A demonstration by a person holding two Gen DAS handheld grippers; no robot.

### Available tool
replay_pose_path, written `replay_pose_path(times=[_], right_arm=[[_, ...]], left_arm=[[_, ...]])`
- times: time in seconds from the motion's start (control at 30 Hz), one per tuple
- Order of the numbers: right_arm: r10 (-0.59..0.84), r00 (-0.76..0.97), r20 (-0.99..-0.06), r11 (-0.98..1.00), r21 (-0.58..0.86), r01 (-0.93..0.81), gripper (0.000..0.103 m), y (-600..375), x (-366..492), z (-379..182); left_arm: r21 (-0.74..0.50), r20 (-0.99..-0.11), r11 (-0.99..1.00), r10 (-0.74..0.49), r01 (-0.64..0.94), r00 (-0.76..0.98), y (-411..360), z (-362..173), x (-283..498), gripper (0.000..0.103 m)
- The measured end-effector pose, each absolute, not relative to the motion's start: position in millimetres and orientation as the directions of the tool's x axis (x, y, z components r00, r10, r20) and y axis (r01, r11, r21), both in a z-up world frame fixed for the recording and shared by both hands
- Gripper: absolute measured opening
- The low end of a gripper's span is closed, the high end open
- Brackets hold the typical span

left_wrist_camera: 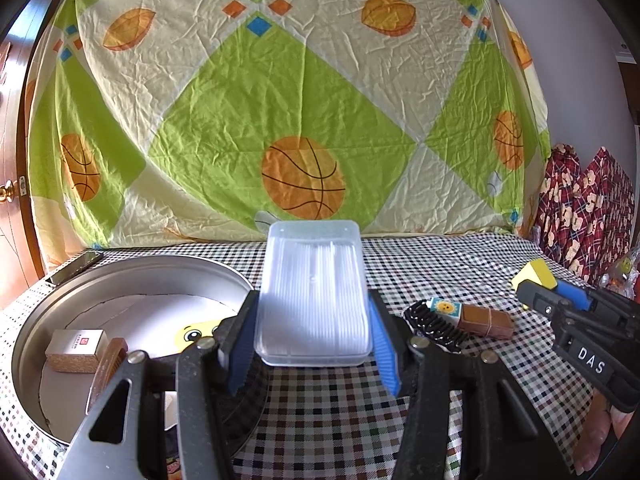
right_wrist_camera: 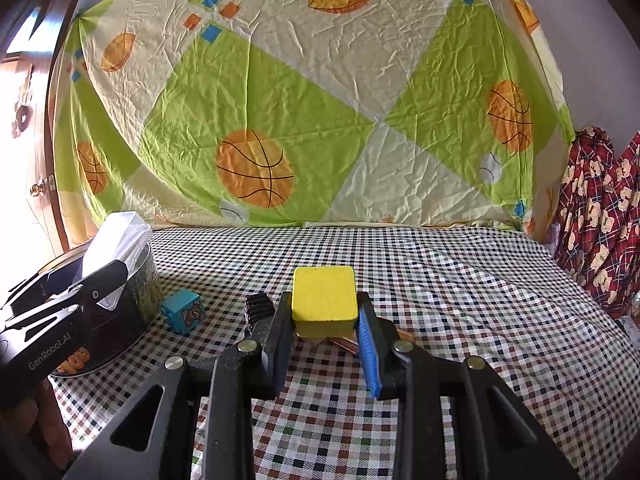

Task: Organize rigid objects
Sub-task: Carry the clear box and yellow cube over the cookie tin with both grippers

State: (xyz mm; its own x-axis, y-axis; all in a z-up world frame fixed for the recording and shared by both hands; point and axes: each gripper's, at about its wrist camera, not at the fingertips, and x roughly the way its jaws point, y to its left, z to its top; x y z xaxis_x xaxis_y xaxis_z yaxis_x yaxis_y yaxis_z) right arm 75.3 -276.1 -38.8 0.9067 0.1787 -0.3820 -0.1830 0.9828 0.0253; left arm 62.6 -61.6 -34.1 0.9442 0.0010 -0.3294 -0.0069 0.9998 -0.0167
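Note:
My left gripper (left_wrist_camera: 312, 340) is shut on a clear plastic box (left_wrist_camera: 314, 292), with a blue pad pressing each long side. The right wrist view shows this box (right_wrist_camera: 114, 240) tilted over the rim of the round metal tin (right_wrist_camera: 128, 320). The tin (left_wrist_camera: 36, 320) holds a small cork-based box (left_wrist_camera: 76, 350) and a brown wooden piece (left_wrist_camera: 106, 364). My right gripper (right_wrist_camera: 324, 320) is shut on a yellow block (right_wrist_camera: 324, 298) held just above the checked cloth. On the cloth lie a black comb (left_wrist_camera: 434, 326), a brown stick with a sun label (left_wrist_camera: 472, 316) and a blue cube (right_wrist_camera: 184, 312).
A ball-print sheet (left_wrist_camera: 280, 100) hangs behind the table. A dark flat phone-like item (left_wrist_camera: 76, 266) lies at the back left edge. Red plaid fabric (right_wrist_camera: 600, 220) is piled at the right. A wooden door (left_wrist_camera: 12, 200) stands on the left.

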Motion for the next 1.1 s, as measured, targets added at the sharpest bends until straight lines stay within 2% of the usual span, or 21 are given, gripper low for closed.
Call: replay_pose_path(times=[0.27,0.57,1.1], right_arm=[[0.173,0.922,-0.345,0.984,0.024,-0.175,0.032,-278.2,67.9,-35.4],[0.162,0.939,-0.304,0.986,0.022,-0.163,0.032,-278.5,60.7,-32.5],[0.239,0.923,-0.302,0.97,0.035,-0.24,0.032,-244.0,58.9,-31.3]], left_arm=[[-0.016,-0.294,0.999,0.03,-0.037,0.955,-60.0,-31.6,55.3,0.051],[-0.021,-0.294,0.999,0.04,-0.049,0.955,-56.6,-31.3,55.8,0.051],[-0.077,-0.305,0.992,0.074,-0.102,0.949,-27.4,-31.6,51.8,0.051]])
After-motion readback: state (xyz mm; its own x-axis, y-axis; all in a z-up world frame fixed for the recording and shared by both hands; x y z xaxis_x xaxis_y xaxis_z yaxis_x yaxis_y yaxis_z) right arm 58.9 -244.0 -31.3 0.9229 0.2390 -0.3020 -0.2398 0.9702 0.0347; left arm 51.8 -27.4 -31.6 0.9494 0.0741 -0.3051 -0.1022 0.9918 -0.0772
